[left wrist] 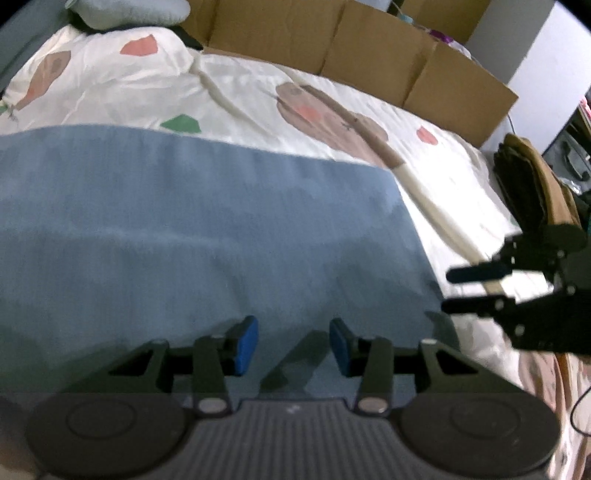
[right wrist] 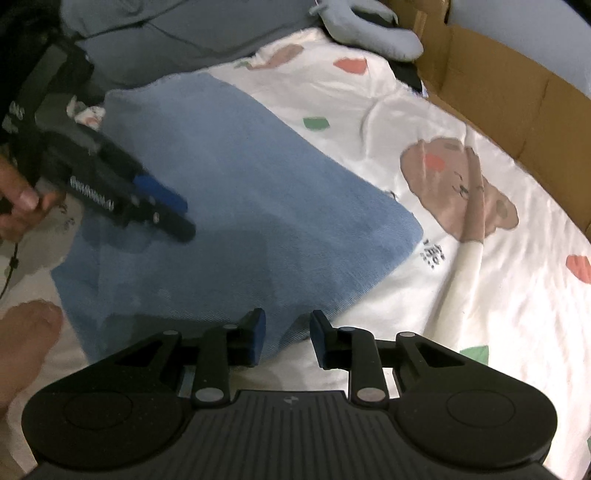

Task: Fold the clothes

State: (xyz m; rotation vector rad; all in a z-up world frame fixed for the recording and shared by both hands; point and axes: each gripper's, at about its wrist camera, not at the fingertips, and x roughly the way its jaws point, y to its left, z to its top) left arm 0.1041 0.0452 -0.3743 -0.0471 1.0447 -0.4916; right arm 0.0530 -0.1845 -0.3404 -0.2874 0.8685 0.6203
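A blue garment (left wrist: 203, 221) (right wrist: 240, 203) lies spread flat on a white printed bedsheet (left wrist: 258, 99) (right wrist: 498, 295). My left gripper (left wrist: 293, 345) hovers over its near part, open, with nothing between the blue pads. From the right wrist view, the left gripper (right wrist: 184, 219) sits above the garment's left side, held by a person's hand (right wrist: 18, 199). My right gripper (right wrist: 288, 338) is open above the garment's near corner, its pads clear of the cloth. In the left wrist view the right gripper (left wrist: 447, 291) stands just past the garment's right edge, over the sheet.
Cardboard boxes (left wrist: 369, 48) (right wrist: 517, 96) line the bed's far side. A pale blue pillow (left wrist: 136, 11) (right wrist: 369, 33) lies at the head. A stack of brown folded cloth (left wrist: 535, 184) stands off the bed's right edge. Bare skin (right wrist: 26, 332) shows at lower left.
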